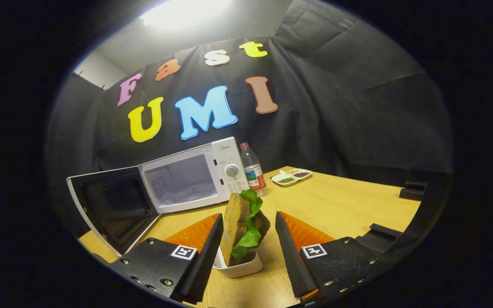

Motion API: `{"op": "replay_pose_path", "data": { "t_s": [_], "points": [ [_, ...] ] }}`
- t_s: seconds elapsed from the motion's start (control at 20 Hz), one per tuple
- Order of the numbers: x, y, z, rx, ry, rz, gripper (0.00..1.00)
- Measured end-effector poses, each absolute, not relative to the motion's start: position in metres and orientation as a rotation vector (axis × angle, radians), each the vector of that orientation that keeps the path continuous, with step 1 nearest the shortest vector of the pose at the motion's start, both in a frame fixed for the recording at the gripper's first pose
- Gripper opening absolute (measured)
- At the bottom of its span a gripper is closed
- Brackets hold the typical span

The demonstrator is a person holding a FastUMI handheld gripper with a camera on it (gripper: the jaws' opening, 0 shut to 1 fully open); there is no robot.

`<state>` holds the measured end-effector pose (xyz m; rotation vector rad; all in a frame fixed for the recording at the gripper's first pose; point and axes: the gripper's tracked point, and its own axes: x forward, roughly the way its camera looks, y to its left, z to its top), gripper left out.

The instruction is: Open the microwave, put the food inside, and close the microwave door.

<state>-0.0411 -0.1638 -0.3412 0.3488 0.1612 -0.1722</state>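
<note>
A white microwave (225, 171) stands at the back of the wooden table (349, 205). Its door (114, 205) is swung wide open to the left and the lit cavity (178, 179) shows. A sandwich (233, 226) of brown bread and green lettuce stands on edge in a small white dish (240, 269) on the table. It sits between the fingers of my gripper (248, 215), which is open. The left finger is close against the bread. A clear gap separates the right finger from the sandwich. The microwave lies beyond the fingertips, to the left.
A clear water bottle (253, 171) with a red cap stands right beside the microwave's control panel. Behind it lies a white divided tray (291, 176) of seeds. Black blocks (413, 190) sit along the table's right edge.
</note>
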Motion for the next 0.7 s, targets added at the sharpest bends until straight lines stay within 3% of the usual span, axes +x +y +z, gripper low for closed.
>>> {"op": "replay_pose_path", "data": {
  "t_s": [0.3, 0.45, 0.5, 0.55, 0.7],
  "points": [
    [-0.017, -0.151, -0.367, 0.566, 0.259, -0.062, 0.73],
    [-0.010, -0.154, -0.355, 0.524, 0.258, -0.070, 0.34],
    [-0.009, -0.153, -0.355, 0.483, 0.250, -0.088, 0.34],
    [-0.011, -0.150, -0.349, 0.440, 0.242, -0.086, 0.26],
    [-0.016, -0.147, -0.324, 0.367, 0.192, -0.089, 0.26]
  ]
}}
